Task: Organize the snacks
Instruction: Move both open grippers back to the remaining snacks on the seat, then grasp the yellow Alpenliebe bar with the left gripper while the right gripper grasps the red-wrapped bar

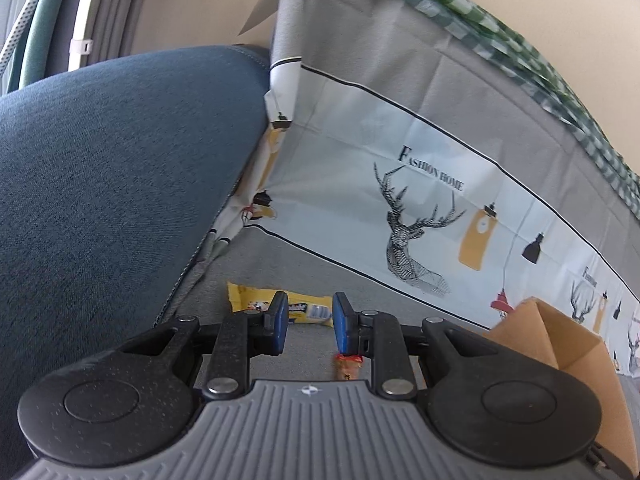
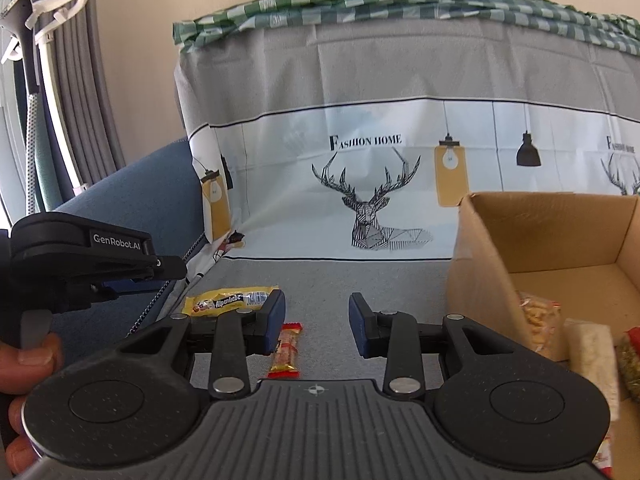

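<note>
At the far left of the right wrist view, a person's hand [image 2: 28, 364] gripped the handle of the left gripper [image 2: 168, 269], which pointed level across toward the right, above the blue armrest [image 2: 132, 200]. In its own view the left gripper [image 1: 306, 322] tilted down toward the grey seat [image 1: 304, 280], its blue pads [image 1: 280, 318] standing apart with nothing clamped between them.

Two snacks lay loose on the seat. A yellow candy pack [image 2: 230, 300] lay near the seat's left edge, close to the armrest, and showed just beyond the left gripper's fingertips. A small red and gold bar [image 2: 286, 350] lay just to the right of it, nearer the front edge.

The right gripper [image 2: 316, 316] also tipped downward over the seat, its fingers [image 2: 276, 316] released and empty, with the small bar lying just below the left one, partly hidden.

At the right end of the seat stood one open cardboard box [image 2: 480, 272]. Inside it were at least three packets [image 2: 540, 320], though the frame edge cut off the rest. Behind everything hung a deer-print cloth [image 2: 372, 200] over the backrest.
</note>
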